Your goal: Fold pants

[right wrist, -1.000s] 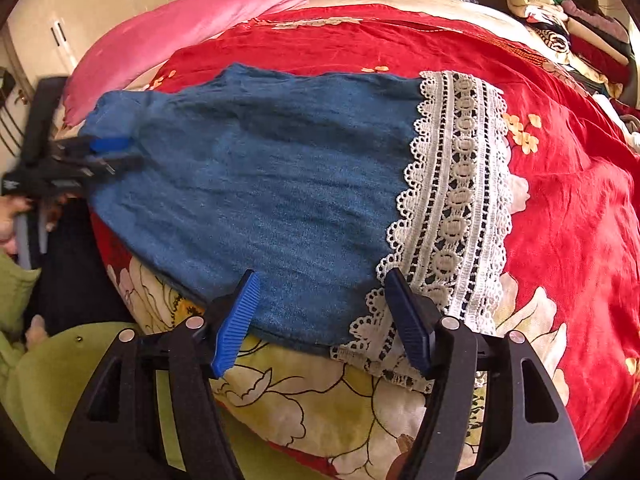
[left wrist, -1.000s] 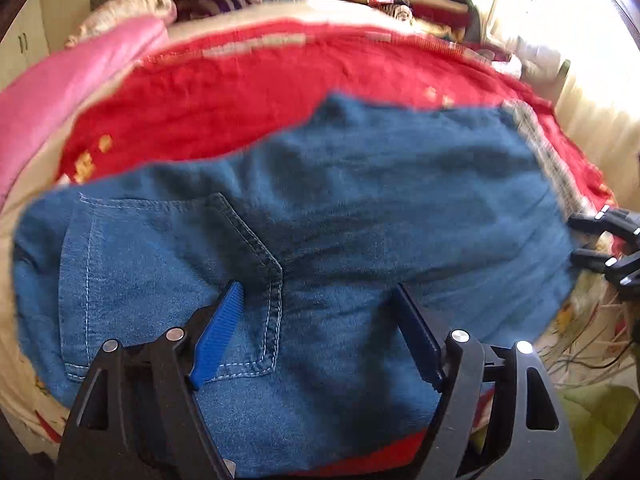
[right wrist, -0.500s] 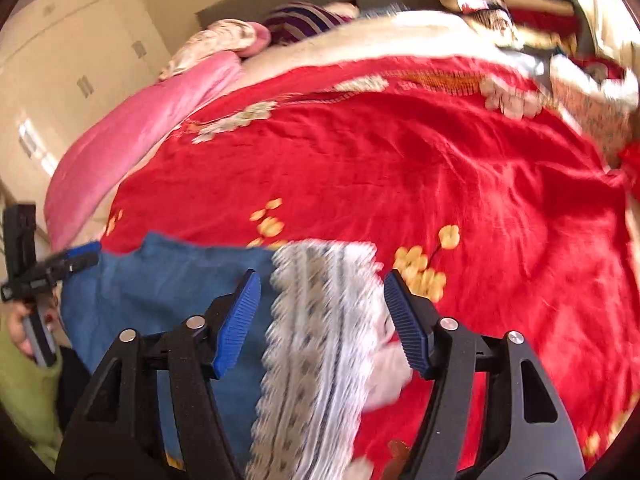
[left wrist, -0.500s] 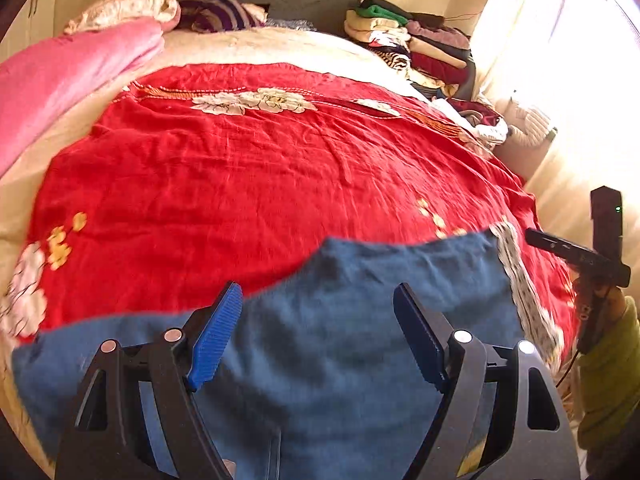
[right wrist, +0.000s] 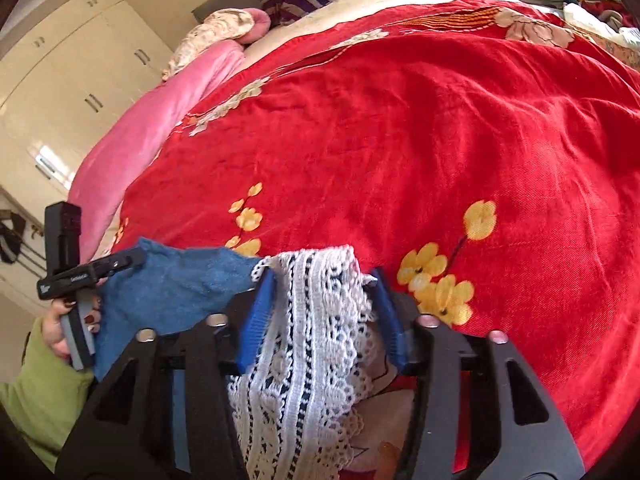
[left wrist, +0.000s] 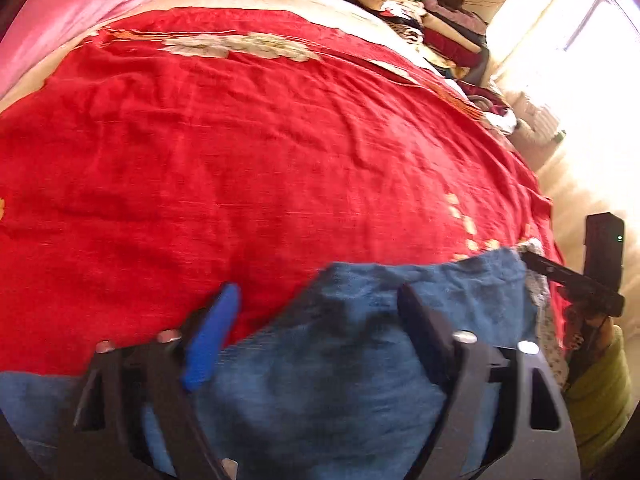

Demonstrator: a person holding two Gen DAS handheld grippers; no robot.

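The pants (left wrist: 360, 360) are blue denim with a white lace hem (right wrist: 308, 320), and they lie at the near edge of a bed covered by a red blanket (left wrist: 260, 160) with yellow flowers. Both claws seem to be lifting the near edge, since the cloth rises up in front of each camera.

The right gripper (right wrist: 320, 312) has its blue fingers (right wrist: 256, 320) partly apart on either side of the lace hem; the lace runs up between them, but whether they truly pinch it cannot be told. The left gripper (left wrist: 316, 320) stands with its jaws wide apart over the denim in its own view. In the right view its tip touches the far corner of the denim, so a hold on the cloth cannot be ruled out.

As a judgement, the fold is in its first stage: the near edge is raised and most of the red blanket beyond lies bare. Carrying the edge across, laying it flat and any further fold appear still to be done.

A pink quilt (right wrist: 160, 120) lies along the side of the bed, a pile of clothes (left wrist: 420, 12) sits at the far end, and a cream wardrobe (right wrist: 60, 80) stands behind.
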